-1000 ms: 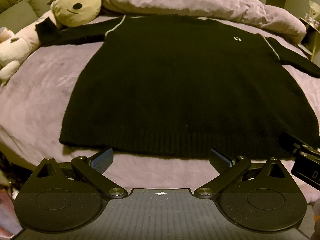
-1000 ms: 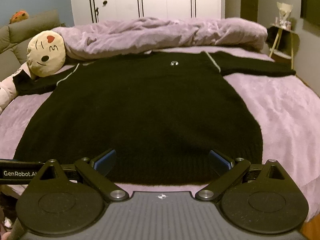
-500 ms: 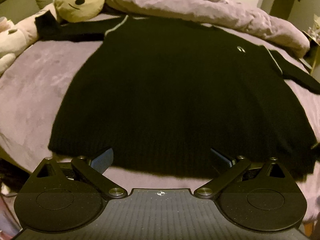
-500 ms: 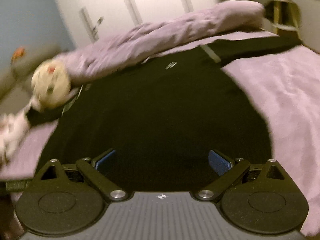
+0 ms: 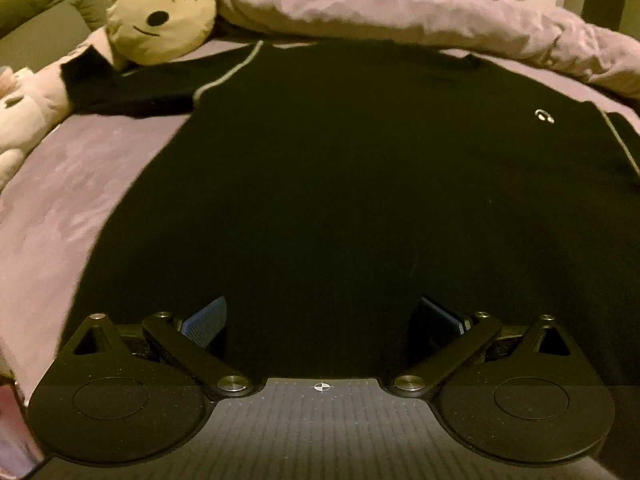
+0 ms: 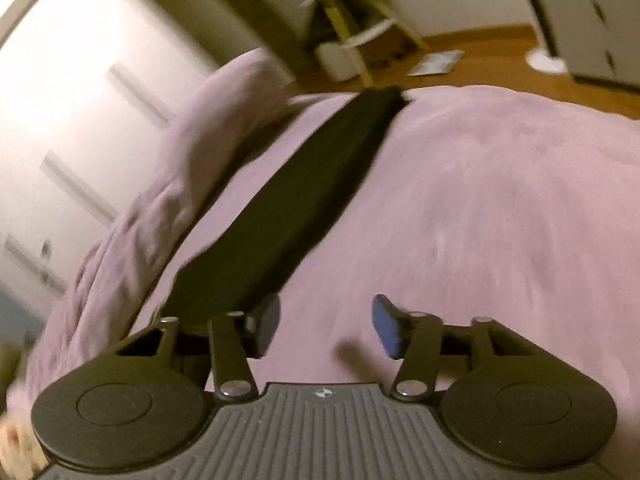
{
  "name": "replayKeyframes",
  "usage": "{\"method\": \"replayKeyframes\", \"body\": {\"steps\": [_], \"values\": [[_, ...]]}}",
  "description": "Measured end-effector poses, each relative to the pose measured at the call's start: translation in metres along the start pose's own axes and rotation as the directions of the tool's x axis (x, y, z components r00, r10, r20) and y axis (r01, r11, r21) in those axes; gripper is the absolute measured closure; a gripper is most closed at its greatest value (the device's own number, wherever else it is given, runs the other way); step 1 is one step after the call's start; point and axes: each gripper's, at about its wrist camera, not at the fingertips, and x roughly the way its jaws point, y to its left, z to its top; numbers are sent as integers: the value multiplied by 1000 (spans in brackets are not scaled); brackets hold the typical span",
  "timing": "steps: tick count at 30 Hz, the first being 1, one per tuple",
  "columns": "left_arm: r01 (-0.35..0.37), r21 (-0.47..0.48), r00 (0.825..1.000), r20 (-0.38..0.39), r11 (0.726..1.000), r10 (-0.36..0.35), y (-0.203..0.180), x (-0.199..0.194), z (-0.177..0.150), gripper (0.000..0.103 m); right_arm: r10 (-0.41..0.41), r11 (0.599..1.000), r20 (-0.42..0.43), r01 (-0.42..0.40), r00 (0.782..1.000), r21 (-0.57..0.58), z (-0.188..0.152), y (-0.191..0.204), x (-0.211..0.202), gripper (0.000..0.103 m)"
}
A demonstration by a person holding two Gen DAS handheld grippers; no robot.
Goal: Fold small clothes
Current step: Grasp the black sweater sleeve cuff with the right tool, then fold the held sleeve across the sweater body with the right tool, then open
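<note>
I see a bed (image 6: 500,200) under a lilac cover, rumpled lilac duvet (image 5: 400,12) across the top of the frame. White wardrobe doors (image 6: 72,92) upper left, wood floor (image 6: 480,52) upper right, small yellow-legged side table (image 6: 360,36) top centre, blurred. Dim warm light.

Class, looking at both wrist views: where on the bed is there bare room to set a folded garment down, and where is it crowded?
Free: the purple bedspread right of the black sleeve, and the strip left of the sweater body. Crowded: the head end, with plush toy and bunched duvet.
</note>
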Motion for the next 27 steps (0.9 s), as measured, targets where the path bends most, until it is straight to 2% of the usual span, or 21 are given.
{"method": "replayKeyframes", "body": {"steps": [6, 12, 13, 15, 17, 21, 27], "values": [[15, -24, 1000, 13, 1000, -14, -19, 18, 12, 0, -27, 993, 47, 22, 999, 117, 49, -15, 81, 62], [64, -81, 998, -4, 995, -65, -10, 28, 7, 0, -22, 980, 127, -4, 992, 198, 79, -21, 121, 65], [65, -77, 998, -3, 995, -66, -10, 28, 7, 0, -25, 979, 135, -3, 991, 202, 81, -21, 125, 70], [60, -69, 998, -1, 996, -61, -11, 26, 6, 0, -36, 983, 130, 12, 991, 185, 83, -19, 134, 88], [55, -66, 998, -5, 996, -55, -12, 26, 7, 0, -28, 980, 128, 2, 991, 197, 84, -21, 137, 91], [53, -68, 998, -24, 996, -55, -14, 26, 11, 0, 38, 965, 143, -73, 989, 253, 87, -21, 122, 93], [74, -96, 996, -46, 993, -79, -6, 18, 9, 0, 225, 951, 168, -254, 960, 178, 81, 33, 80, 93]]}}
